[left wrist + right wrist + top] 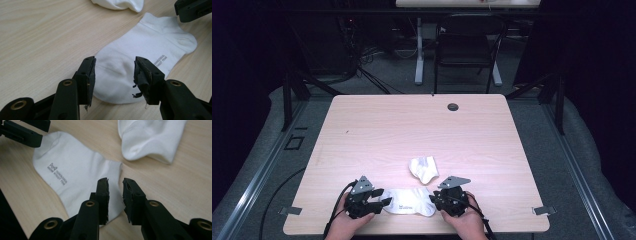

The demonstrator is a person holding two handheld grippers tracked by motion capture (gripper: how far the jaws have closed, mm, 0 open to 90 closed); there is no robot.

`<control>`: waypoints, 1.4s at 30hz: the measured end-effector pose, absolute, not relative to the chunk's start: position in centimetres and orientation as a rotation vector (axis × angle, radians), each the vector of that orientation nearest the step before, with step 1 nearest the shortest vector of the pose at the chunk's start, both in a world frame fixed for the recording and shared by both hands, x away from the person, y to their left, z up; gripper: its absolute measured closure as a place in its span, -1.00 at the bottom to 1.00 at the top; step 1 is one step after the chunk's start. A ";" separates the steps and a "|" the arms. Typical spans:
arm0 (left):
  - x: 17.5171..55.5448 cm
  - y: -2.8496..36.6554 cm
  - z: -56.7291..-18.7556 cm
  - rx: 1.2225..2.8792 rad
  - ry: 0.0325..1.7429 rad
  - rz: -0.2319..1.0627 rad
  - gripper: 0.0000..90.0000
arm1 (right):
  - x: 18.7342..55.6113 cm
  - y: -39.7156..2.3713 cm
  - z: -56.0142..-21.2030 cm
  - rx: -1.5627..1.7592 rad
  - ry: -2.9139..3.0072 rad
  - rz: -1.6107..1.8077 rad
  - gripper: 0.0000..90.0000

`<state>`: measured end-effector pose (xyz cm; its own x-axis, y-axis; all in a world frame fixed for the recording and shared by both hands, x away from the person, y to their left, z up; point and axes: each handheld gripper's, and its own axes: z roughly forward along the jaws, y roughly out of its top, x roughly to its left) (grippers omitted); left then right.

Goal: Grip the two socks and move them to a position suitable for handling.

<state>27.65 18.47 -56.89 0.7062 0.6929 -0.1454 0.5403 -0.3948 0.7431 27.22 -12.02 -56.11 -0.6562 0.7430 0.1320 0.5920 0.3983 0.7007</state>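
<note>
Both hands sit low at the table's near edge, tools aimed inward at each other. Left tool (113, 75) is released, jaws straddling the toe end of the flat sock (409, 201). Right tool (115, 197) is released too, over the cuff end. Second sock (424, 168) lies crumpled just behind; the far table (412, 125) is wide open.

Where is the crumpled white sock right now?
In the high view the crumpled sock lies near the table's front edge, just beyond the flat sock stretched between the two tools.
</note>
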 end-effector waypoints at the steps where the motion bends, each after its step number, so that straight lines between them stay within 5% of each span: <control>1: 27.7 18.6 -56.9 2.089 0.939 0.242 0.15 | 27.5 -11.9 -56.1 1.177 2.441 1.113 0.65; 8: 28.2 19.0 -56.8 2.082 0.949 0.267 0.15 | 29.9 -10.0 -55.4 1.128 2.446 1.099 0.73; 25: 28.5 18.8 -57.0 2.084 0.945 0.269 0.14 | 33.3 -6.2 -56.4 1.112 2.408 0.952 0.57; 35: 28.7 18.8 -57.0 2.081 0.949 0.270 0.14 | 33.4 -5.8 -56.9 1.157 2.419 0.890 0.95; 42: 29.0 18.4 -57.1 2.081 0.941 0.294 0.15 | 33.2 -5.9 -56.2 1.166 2.403 0.948 0.99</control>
